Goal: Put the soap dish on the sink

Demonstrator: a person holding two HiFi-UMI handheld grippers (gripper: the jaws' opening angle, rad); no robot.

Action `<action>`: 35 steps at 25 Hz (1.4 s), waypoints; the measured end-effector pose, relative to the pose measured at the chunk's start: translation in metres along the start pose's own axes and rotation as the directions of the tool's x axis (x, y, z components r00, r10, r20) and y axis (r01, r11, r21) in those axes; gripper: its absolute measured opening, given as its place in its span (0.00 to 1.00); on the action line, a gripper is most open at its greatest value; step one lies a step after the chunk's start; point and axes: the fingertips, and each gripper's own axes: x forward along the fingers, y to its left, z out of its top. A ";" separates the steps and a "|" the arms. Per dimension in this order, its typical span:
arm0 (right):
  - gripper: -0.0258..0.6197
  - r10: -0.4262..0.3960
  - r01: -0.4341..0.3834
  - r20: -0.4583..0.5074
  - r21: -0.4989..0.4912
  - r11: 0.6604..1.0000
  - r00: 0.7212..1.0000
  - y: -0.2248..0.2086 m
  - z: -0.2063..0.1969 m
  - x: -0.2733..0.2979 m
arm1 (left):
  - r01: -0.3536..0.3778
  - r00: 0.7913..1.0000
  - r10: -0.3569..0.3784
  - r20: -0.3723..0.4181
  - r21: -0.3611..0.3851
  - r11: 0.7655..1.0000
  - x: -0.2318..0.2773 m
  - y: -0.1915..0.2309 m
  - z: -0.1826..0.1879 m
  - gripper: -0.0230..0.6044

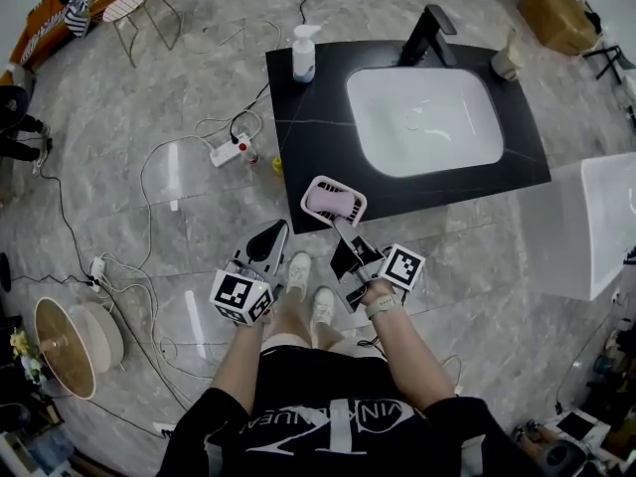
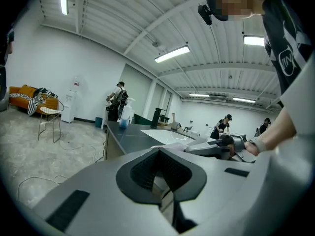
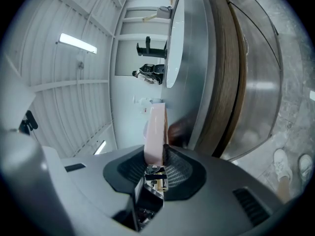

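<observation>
A pink soap dish (image 1: 334, 202) with a white rim is held at the near left edge of the black sink counter (image 1: 298, 137), seen from above in the head view. My right gripper (image 1: 343, 229) is shut on its near rim. In the right gripper view the dish (image 3: 156, 132) stands edge-on between the pads, rolled sideways. The white basin (image 1: 425, 119) lies further back in the counter. My left gripper (image 1: 268, 241) hangs left of the dish, over the floor, shut with nothing in it; its own view shows only a narrow slit between the jaws (image 2: 160, 181).
On the counter stand a black faucet (image 1: 427, 33), a pump bottle (image 1: 304, 55) at the back left and a small pale item (image 1: 507, 63) at the back right. A power strip (image 1: 231, 152) with cables lies on the floor to the left. A white unit (image 1: 596, 217) stands right.
</observation>
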 end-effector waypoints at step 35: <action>0.52 -0.020 0.033 -0.055 0.242 0.970 0.998 0.033 -0.002 0.041 | 0.321 0.911 -0.308 -0.274 0.006 0.947 0.068 -0.080 -0.037 0.06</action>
